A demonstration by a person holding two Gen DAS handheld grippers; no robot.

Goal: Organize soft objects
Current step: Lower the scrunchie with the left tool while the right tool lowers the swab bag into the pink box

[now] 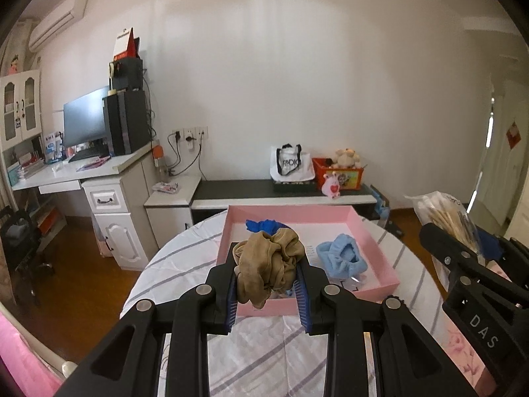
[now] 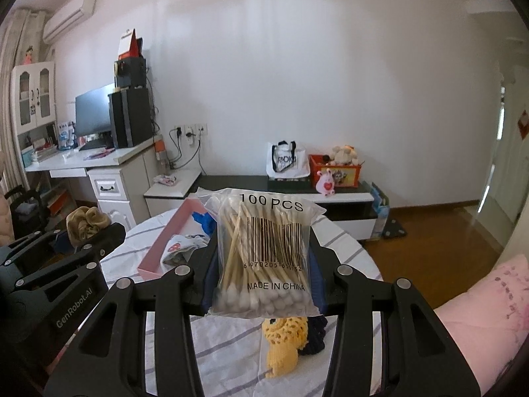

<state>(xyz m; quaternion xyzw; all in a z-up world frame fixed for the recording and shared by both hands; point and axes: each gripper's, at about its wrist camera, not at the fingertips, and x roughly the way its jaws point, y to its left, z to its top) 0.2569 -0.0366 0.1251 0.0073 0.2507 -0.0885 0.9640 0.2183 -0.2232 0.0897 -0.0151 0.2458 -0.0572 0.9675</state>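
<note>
Crumpled tan fabric scrunchie point(image 1: 268, 264), clamped in left gripper point(image 1: 268, 292) above near edge of shallow pink cardboard tray point(image 1: 377, 241). Right gripper point(image 2: 264, 284) clamped on clear bag of cotton swabs point(image 2: 264, 251). Best carried farther over bare tray floor, left of fluffy light-blue headband point(image 1: 342, 258), lowered before release.

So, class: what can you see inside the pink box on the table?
Inside the pink box lie a dark blue cloth and a light blue fluffy item. The tan cloth held in the left gripper covers part of the floor, so anything beneath it stays unseen.
</note>
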